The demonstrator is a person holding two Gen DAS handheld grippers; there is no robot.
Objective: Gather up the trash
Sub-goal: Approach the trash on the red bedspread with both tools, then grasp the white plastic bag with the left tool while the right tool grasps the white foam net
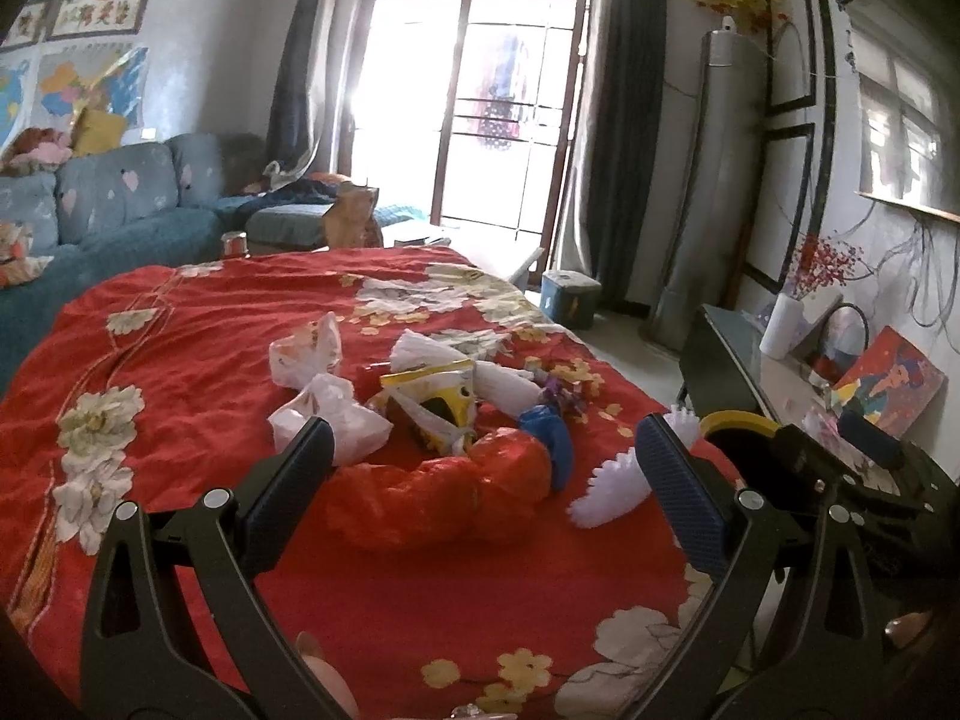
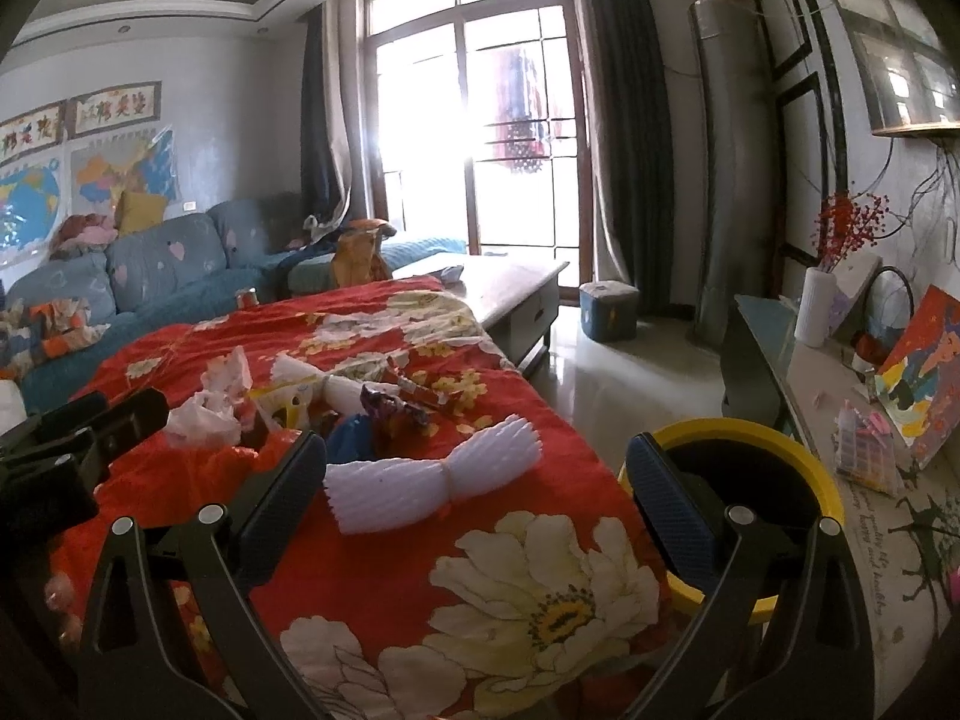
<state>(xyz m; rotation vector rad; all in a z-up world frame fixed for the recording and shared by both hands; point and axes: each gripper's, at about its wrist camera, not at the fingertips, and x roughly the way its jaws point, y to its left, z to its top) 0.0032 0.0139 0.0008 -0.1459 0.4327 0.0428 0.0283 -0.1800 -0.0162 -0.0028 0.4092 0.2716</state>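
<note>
Trash lies on a red flowered cloth (image 1: 180,360). In the left wrist view a red plastic bag (image 1: 444,495) sits between the fingers of my open left gripper (image 1: 489,480), with nothing gripped. Behind it lie a yellow and white wrapper (image 1: 438,405), white plastic bags (image 1: 318,378) and a blue bag (image 1: 552,432). A white foam net (image 2: 438,474) lies just ahead of my open right gripper (image 2: 480,492). A yellow bin (image 2: 750,480) with a black liner stands at the cloth's right edge, behind the right finger. Purple and red wrappers (image 2: 402,402) lie farther back.
A blue sofa (image 1: 120,204) runs along the left. A wooden coffee table (image 2: 516,288) and a blue stool (image 2: 609,309) stand beyond the cloth. On the right, a low cabinet (image 2: 774,336) carries a white vase (image 2: 813,306) and a painting (image 2: 918,372). Glass doors (image 2: 480,120) are behind.
</note>
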